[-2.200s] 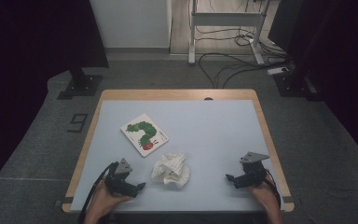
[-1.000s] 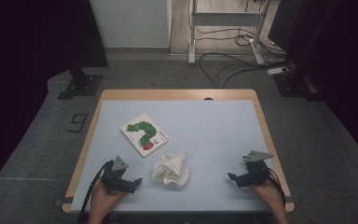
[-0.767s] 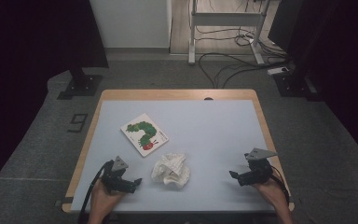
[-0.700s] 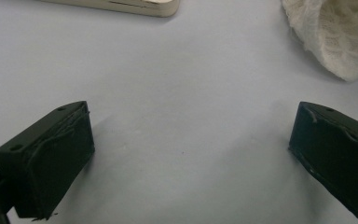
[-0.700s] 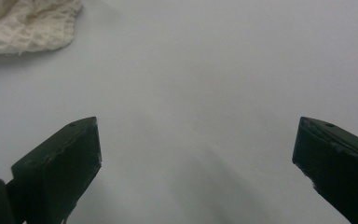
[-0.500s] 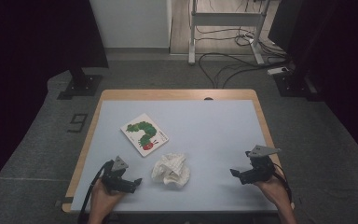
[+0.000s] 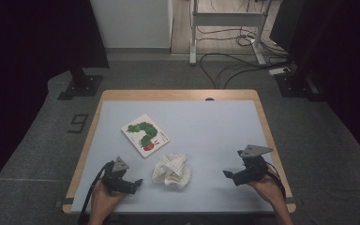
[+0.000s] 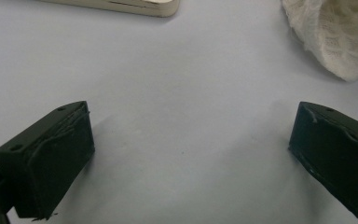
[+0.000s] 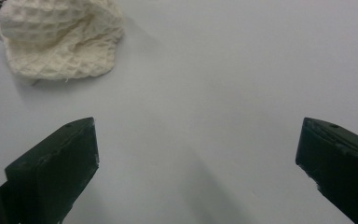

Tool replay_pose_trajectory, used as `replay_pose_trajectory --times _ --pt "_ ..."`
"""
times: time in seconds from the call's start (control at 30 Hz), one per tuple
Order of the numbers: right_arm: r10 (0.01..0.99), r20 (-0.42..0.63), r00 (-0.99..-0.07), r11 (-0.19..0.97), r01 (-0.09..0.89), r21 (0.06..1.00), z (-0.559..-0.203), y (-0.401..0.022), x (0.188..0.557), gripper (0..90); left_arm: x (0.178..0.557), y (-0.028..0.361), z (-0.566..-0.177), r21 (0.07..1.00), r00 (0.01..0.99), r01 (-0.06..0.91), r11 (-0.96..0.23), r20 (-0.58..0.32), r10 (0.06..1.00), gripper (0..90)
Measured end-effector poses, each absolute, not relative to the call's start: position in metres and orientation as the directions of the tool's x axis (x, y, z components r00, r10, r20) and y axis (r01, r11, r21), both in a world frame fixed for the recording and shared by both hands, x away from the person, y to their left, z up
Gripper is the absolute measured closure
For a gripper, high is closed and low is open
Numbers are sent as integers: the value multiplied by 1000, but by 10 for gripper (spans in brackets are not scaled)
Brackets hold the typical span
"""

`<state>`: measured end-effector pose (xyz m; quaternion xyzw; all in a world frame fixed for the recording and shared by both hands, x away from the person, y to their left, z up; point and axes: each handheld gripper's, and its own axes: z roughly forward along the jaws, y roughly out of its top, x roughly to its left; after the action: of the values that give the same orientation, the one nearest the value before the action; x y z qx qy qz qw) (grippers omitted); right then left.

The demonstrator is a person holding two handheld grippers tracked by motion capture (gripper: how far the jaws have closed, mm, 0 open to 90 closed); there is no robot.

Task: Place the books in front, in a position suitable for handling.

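Claws, left (image 7: 137, 182) and right (image 7: 226, 174), gape wide and empty either side of the crumpled cloth (image 7: 172, 170).

Floor mat (image 7: 78, 123) reads 9.

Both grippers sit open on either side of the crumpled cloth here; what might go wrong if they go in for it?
1. The white waffle-weave cloth lies bunched, so the left gripper may pinch several layers and lift it still wadded.
2. The right gripper is farther from the cloth; if the left one closes first, the cloth could drag across the smooth table.
3. The caterpillar picture book lies close behind the cloth; a pushed cloth could nudge it.
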<state>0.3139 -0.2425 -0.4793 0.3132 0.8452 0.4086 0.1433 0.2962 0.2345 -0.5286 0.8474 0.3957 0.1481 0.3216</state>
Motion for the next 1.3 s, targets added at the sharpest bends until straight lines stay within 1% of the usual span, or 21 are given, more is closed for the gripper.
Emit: replay_pose_trajectory --times 0.1,0.37,0.7,1.03,1.3 --pt "637 13 -771 475 405 781 -479 -236 315 0 296 235 -529 663 644 575 -480 -5 765 0" --pt "608 50 -793 462 404 790 -481 -216 318 0 296 235 -529 663 643 575 -479 -4 766 0" --pt "561 46 -826 488 375 788 -479 -187 320 0 296 235 -529 662 643 576 -479 -4 766 0" --pt "492 52 -869 513 337 789 -478 -153 323 0 296 235 -529 662 643 576 -480 -5 766 0" --pt "457 68 -887 518 328 790 -479 -133 326 0 296 235 -529 662 643 576 -480 -5 765 0"
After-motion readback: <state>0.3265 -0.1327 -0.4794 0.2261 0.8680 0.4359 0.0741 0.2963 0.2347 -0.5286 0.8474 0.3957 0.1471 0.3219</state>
